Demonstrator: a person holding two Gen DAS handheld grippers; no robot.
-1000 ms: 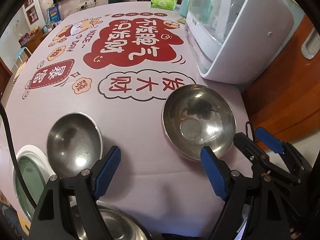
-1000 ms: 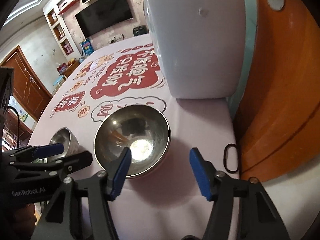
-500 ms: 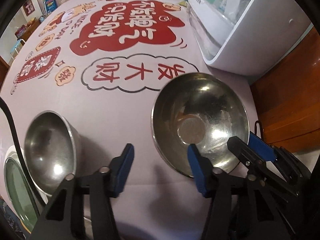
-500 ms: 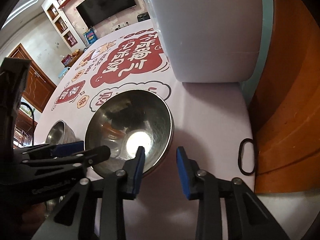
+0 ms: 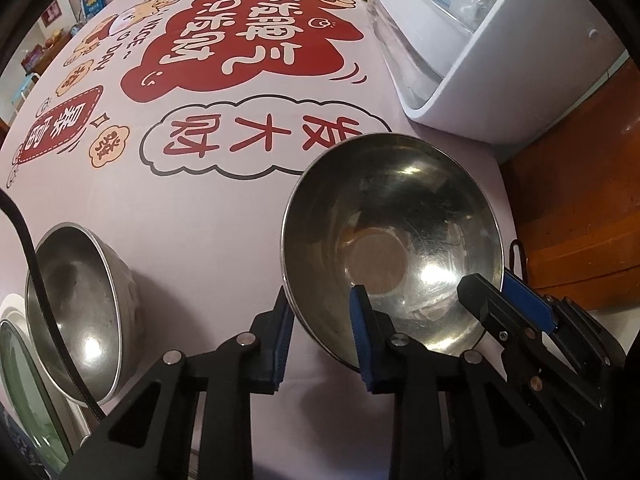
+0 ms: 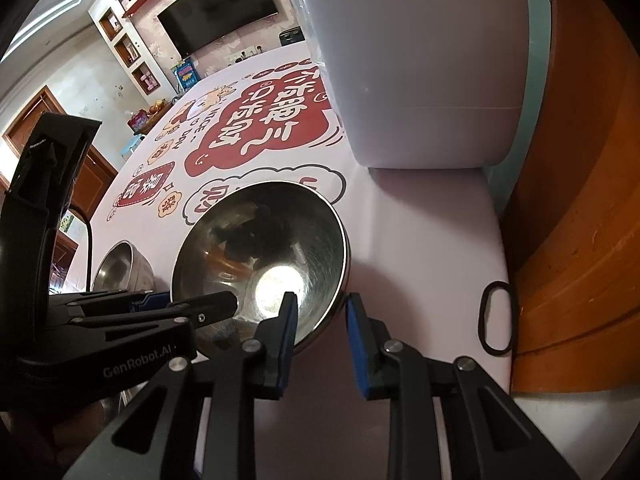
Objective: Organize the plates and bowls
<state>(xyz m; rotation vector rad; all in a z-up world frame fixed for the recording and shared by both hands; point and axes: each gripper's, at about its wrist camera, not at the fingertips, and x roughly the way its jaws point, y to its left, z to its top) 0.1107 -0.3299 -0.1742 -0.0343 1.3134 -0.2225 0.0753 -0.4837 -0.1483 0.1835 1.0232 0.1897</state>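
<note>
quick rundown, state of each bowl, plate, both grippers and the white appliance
large steel bowl: upright, empty, rim between the fingers of both grippers
small steel bowl: upright, empty, untouched, beside the plates
green plate: lying on a white plate, mostly cut off
left gripper: shut on the large bowl's near rim
right gripper: closing, bowl rim between its fingers
white appliance: clear lid closed, items inside
</note>
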